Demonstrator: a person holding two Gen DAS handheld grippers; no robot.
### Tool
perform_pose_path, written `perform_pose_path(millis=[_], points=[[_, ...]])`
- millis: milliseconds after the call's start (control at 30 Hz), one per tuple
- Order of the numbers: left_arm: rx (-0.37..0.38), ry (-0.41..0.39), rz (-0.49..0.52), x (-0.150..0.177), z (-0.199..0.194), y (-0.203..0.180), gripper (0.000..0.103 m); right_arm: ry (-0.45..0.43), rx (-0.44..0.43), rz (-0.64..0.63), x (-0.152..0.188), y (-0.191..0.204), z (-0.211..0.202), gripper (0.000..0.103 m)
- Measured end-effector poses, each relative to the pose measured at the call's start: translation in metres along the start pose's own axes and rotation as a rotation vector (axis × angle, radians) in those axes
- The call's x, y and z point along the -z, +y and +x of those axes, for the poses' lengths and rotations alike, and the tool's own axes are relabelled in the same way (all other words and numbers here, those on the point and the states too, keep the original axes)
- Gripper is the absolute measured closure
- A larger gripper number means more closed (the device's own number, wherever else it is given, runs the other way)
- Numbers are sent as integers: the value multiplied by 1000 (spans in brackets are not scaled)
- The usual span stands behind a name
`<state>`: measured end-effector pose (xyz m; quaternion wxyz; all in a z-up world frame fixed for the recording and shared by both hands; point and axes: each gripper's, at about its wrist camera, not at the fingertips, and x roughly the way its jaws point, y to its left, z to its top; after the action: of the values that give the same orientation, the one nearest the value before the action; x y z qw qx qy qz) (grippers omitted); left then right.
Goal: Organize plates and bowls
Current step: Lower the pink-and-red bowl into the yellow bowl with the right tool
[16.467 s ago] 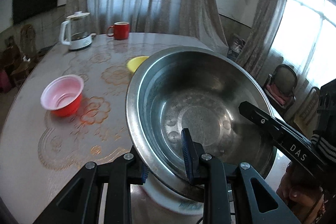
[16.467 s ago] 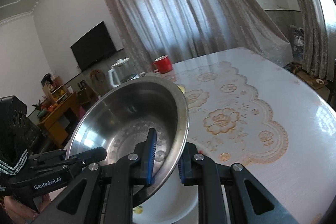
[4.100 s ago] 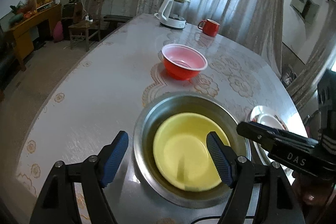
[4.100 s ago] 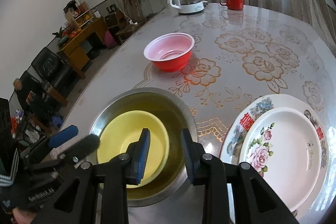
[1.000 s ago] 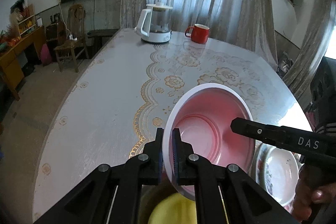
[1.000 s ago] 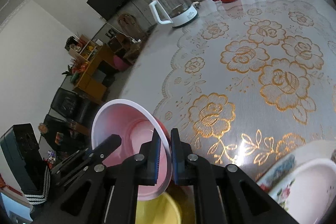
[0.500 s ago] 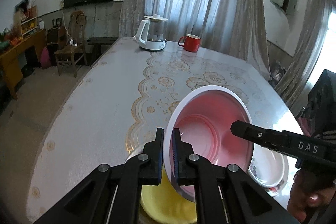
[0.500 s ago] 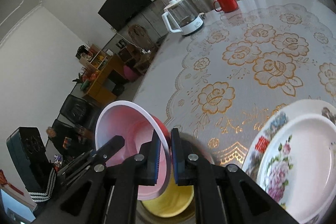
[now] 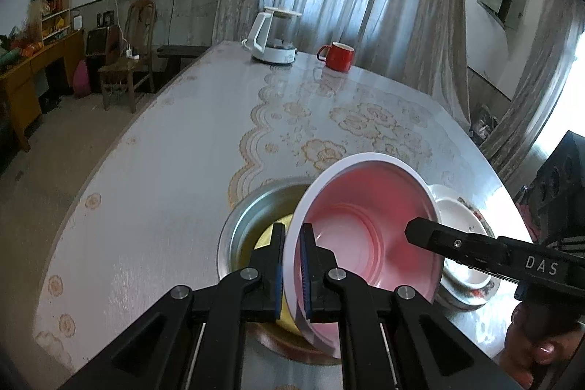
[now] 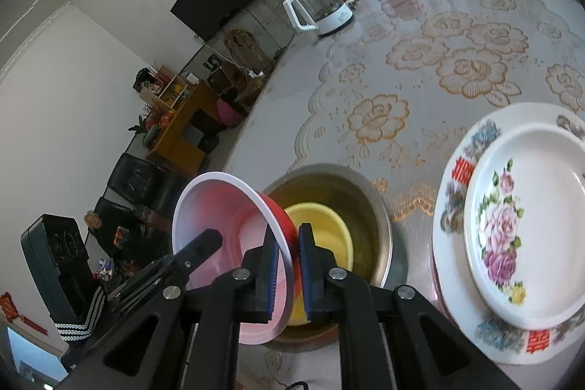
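1. Red outside, pink inside, white at the rim: a plastic bowl (image 9: 365, 236) held tilted in the air above a steel basin (image 9: 248, 218), gripped on opposite sides of its rim.
2. Left gripper (image 9: 291, 265) clamped on the near rim, one pad inside the wall, one outside.
3. Right gripper (image 10: 286, 275) likewise clamped on the rim, seen in the left wrist view as a black finger (image 9: 457, 243) reaching in over the far edge.
4. Inside the basin, a yellow bowl (image 10: 321, 225), nested and partly hidden behind the red one.
5. Just beside the basin, on the flower-patterned table (image 9: 175, 170), a small white rose-painted plate (image 10: 530, 222) stacked on a larger floral plate (image 10: 453, 192).
6. At the far end of the table, well apart from the stack, a white kettle (image 9: 272, 39) and a red mug (image 9: 338, 55).
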<state>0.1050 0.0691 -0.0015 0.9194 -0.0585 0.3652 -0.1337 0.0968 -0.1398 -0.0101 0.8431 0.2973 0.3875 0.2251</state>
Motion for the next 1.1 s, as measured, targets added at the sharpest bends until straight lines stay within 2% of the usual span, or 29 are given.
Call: perform_pose_path(millis=[433,867,1100], points=[[-7,73,-10,17,23,10,95,43,30,25,13,-9,10,90],[-68,54,49,17,26,-1,95,59,46,49,14,-14,16,90],[-84,63,60,17,32,-3,95,55,86,26,12,-13,21,90]])
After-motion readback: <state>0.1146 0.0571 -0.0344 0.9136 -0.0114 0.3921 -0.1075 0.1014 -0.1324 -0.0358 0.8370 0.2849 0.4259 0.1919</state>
